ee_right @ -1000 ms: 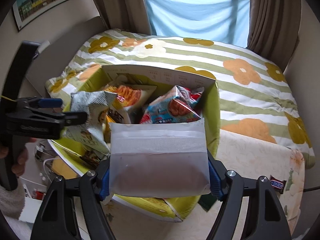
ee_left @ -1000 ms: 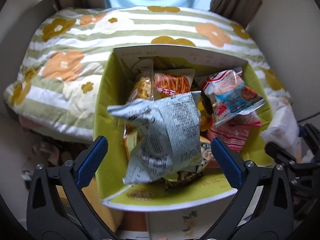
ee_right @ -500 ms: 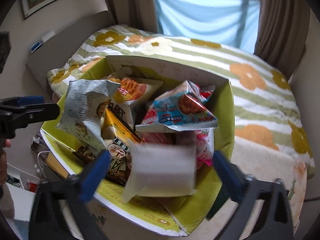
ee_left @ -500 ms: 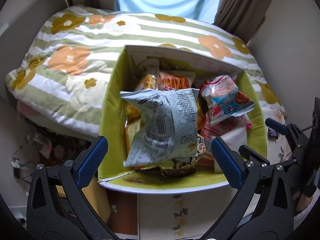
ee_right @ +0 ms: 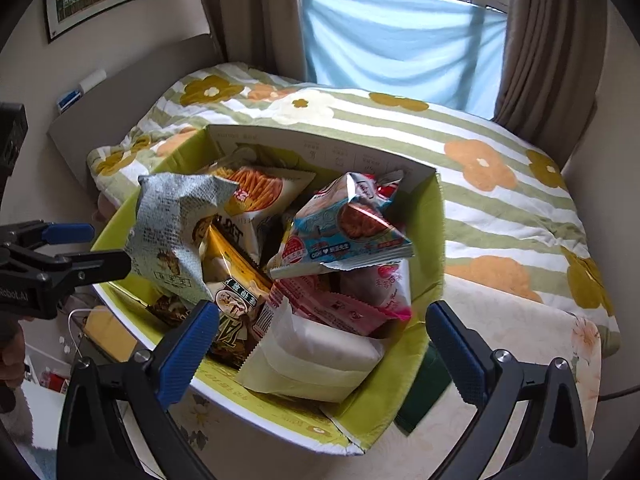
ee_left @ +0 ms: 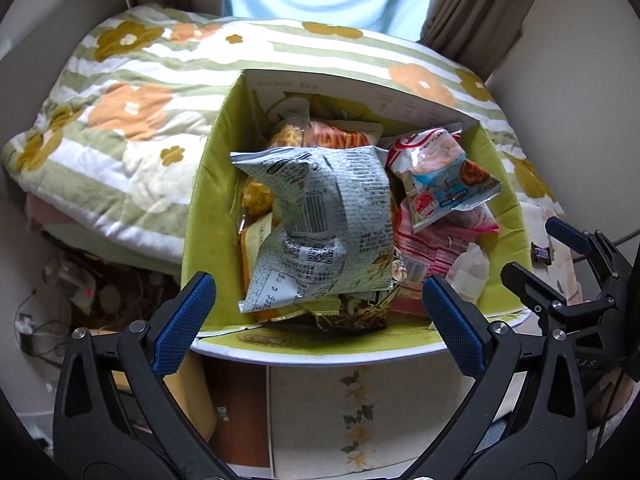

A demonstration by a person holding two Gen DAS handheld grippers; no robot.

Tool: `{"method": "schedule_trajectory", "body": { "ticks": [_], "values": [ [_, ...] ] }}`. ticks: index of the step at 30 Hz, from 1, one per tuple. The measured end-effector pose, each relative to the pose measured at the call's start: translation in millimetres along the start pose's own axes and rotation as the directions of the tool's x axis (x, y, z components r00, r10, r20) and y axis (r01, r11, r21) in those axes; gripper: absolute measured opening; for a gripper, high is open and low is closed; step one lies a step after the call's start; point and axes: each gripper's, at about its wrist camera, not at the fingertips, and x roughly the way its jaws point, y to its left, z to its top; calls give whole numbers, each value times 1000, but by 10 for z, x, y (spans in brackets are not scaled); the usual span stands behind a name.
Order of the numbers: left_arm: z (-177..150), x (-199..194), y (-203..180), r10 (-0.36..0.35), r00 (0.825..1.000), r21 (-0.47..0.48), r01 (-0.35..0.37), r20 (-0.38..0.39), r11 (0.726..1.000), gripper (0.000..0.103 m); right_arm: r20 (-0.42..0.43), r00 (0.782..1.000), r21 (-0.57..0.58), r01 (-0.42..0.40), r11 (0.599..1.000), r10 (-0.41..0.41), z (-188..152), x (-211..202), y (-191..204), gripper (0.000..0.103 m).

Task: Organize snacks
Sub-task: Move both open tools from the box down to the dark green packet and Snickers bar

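Overfilling is your risk: both grippers' fingers (ee_right: 188, 344) stand released and empty, the white packet (ee_right: 320, 356) lies at the green box's (ee_right: 434, 240) near corner, and the grey bag (ee_left: 324, 224) perches on top, ready to slide out.

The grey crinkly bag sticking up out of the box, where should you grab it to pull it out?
Grab the grey bag by its flat crimped top edge, which stands highest above the green box, coming straight down from above. That seam is thin and free of the other packets, so the fingers could probably close across it. Lower down it is puffy and wedged among snacks.
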Motion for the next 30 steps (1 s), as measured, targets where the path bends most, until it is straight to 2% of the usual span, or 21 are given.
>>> {"method": "schedule_trajectory", "body": {
  "ticks": [6, 13, 15, 21, 30],
  "values": [
    [11, -87, -148, -18, 999, 24, 17, 33, 1000, 102, 20, 1000, 59, 14, 998, -16, -56, -210, -131, 103],
    [8, -233, -552, -41, 996, 61, 36, 83, 997, 102, 65, 995, 106, 71, 992, -78, -167, -560, -556, 103],
    [-8, -267, -747, -48, 994, 70, 41, 100, 997, 102, 80, 992, 102, 91, 991, -99, -207, -667, -710, 103],
    [-80, -242, -1464, -39, 991, 93, 27, 126, 995, 102, 102, 990, 88, 85, 992, -94, -331, -896, -1225, 103],
    [-243, 20, -2652, -34, 994, 161, 18, 100, 987, 102, 105, 992, 83, 62, 995, -71, -598, -1098, -2130, 103]
  ]
}}
